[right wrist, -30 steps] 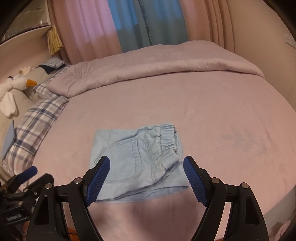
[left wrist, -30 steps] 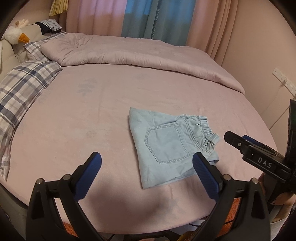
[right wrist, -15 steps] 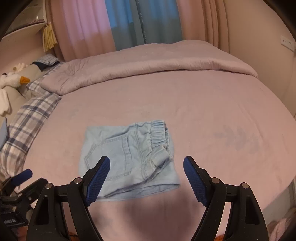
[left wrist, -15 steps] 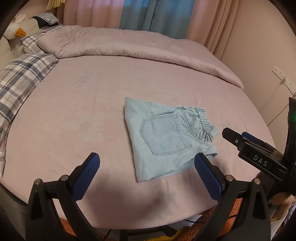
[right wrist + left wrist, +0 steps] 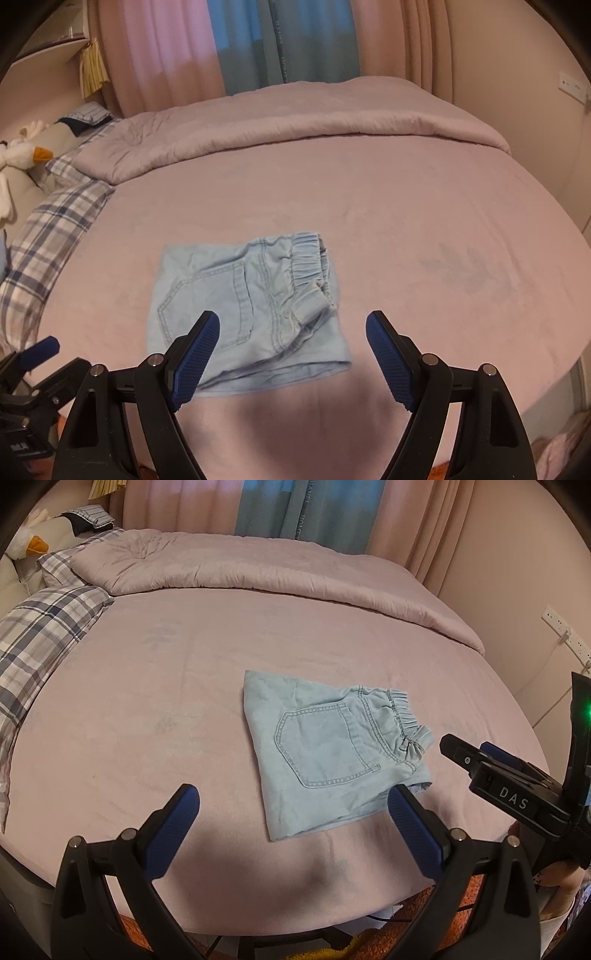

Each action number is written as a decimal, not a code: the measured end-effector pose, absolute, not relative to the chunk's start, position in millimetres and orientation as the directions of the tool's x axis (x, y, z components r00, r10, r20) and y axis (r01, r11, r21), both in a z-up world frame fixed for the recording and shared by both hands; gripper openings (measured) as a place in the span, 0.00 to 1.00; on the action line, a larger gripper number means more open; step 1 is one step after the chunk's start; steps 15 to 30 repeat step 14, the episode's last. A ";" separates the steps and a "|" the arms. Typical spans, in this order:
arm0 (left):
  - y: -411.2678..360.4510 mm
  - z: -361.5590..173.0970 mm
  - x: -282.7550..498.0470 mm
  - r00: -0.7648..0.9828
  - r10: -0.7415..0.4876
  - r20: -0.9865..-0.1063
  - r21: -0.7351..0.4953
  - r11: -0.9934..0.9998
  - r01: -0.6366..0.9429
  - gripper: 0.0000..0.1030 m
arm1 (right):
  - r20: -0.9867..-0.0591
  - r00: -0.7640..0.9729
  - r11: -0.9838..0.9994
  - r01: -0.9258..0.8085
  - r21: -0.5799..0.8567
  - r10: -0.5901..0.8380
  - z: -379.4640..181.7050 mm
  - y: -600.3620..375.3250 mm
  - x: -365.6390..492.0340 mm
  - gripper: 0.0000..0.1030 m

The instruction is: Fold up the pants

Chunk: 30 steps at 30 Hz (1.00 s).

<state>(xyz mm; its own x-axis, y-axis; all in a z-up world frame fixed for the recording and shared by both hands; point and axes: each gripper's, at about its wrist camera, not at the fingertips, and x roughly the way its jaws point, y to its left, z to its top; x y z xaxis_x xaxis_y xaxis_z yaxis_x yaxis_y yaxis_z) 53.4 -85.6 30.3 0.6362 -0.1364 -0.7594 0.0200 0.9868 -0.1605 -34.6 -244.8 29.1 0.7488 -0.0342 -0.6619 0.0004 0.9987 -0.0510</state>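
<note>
Two claws, both with blue pads spread wide apart, gripping nothing. Left claw (image 5: pixel 291 812) hangs over the near edge of the bed (image 5: pixel 147 686); right claw (image 5: pixel 291 339) likewise, seen in the left view as a black body marked DAS. Pants (image 5: pixel 328 749), pale blue denim, lie folded into a compact square on the pink sheet, back pocket up, elastic waistband toward the right. Neither claw touches them. Plaid pillow (image 5: pixel 40 635) at left, folded quilt (image 5: pixel 266 565) beyond.

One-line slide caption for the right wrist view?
Open right gripper above folded light-blue denim pants lying on pink bedsheet.
</note>
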 end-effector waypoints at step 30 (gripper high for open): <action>-82.2 32.4 54.9 0.648 -0.136 -0.749 -0.162 0.987 0.020 0.99 | -0.667 0.743 0.998 0.013 -0.062 -0.051 26.4 -243.1 -33.2 0.79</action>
